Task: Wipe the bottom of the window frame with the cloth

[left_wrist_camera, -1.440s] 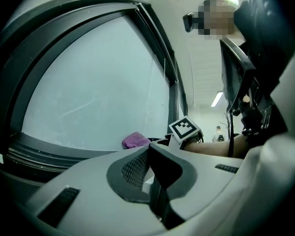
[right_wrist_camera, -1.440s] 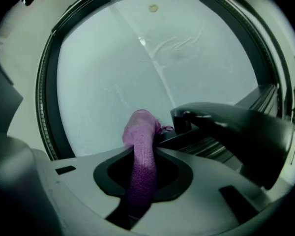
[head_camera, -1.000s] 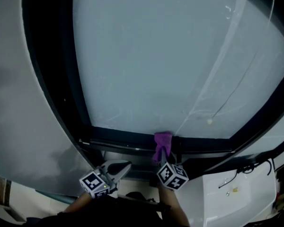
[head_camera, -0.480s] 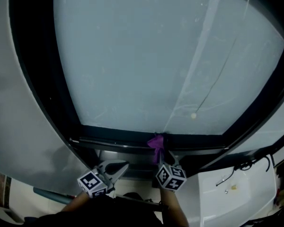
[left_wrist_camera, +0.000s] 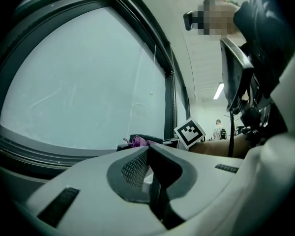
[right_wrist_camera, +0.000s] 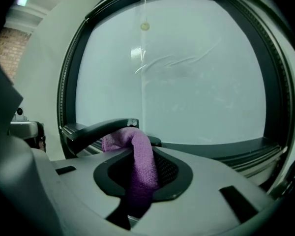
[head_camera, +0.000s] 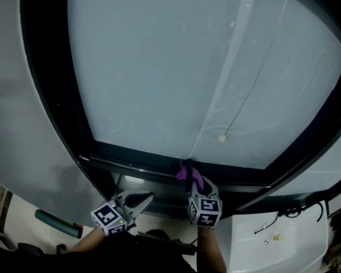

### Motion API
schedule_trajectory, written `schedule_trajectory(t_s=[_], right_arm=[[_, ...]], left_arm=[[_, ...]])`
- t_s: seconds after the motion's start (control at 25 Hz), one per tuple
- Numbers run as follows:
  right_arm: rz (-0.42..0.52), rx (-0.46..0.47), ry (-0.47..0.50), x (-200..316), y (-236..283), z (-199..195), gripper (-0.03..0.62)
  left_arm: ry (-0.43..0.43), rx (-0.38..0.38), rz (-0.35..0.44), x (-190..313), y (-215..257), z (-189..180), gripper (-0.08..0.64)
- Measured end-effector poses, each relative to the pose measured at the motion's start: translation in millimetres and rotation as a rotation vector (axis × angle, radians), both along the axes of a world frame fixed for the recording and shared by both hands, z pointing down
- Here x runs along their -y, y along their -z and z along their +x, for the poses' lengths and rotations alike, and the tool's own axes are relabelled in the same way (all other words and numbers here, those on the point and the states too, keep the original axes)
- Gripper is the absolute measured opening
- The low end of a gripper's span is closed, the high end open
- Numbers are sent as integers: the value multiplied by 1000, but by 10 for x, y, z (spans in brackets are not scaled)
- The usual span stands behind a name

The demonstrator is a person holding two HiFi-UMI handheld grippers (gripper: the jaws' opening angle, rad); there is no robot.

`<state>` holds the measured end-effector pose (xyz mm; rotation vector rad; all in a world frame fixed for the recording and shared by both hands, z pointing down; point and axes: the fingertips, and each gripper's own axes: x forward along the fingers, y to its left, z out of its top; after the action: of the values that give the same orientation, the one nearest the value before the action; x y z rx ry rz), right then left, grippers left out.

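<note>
A purple cloth (head_camera: 187,175) is pinched in my right gripper (head_camera: 190,182), which is shut on it and holds it against the dark bottom rail of the window frame (head_camera: 131,157). In the right gripper view the cloth (right_wrist_camera: 140,162) hangs out of the jaws, next to a dark lever (right_wrist_camera: 101,129) and before the bottom rail (right_wrist_camera: 221,148). My left gripper (head_camera: 143,199) stays lower and to the left, below the rail, shut on nothing. In the left gripper view its jaws (left_wrist_camera: 150,157) meet, and the cloth (left_wrist_camera: 137,141) shows beyond them.
A thin cord with a small bead (head_camera: 221,139) hangs down the frosted glass. A white unit with a cable (head_camera: 273,238) stands at the lower right. A dark rod with a red end (head_camera: 58,223) lies at the lower left. A person (left_wrist_camera: 218,128) stands far off.
My right gripper has pushed the cloth closer onto the bottom rail, near the foot of the cord. The left gripper has hardly moved.
</note>
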<state>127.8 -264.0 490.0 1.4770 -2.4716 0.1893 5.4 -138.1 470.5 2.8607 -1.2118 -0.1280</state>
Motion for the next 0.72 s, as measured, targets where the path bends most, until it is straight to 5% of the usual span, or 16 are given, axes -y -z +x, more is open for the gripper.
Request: schedule_trajectory(t_s=[0.36,0.6,0.72], right_arm=[[-35,-50,66,174,69,257,79],[-27,5,11,292,166,315,78],[-18,-54,-4,338,205,168,80]], left_arm=[[93,-13,16,51,85,260,3],[40,21,-2,116,106,336,3],[7,10,5,200,156,326,3]])
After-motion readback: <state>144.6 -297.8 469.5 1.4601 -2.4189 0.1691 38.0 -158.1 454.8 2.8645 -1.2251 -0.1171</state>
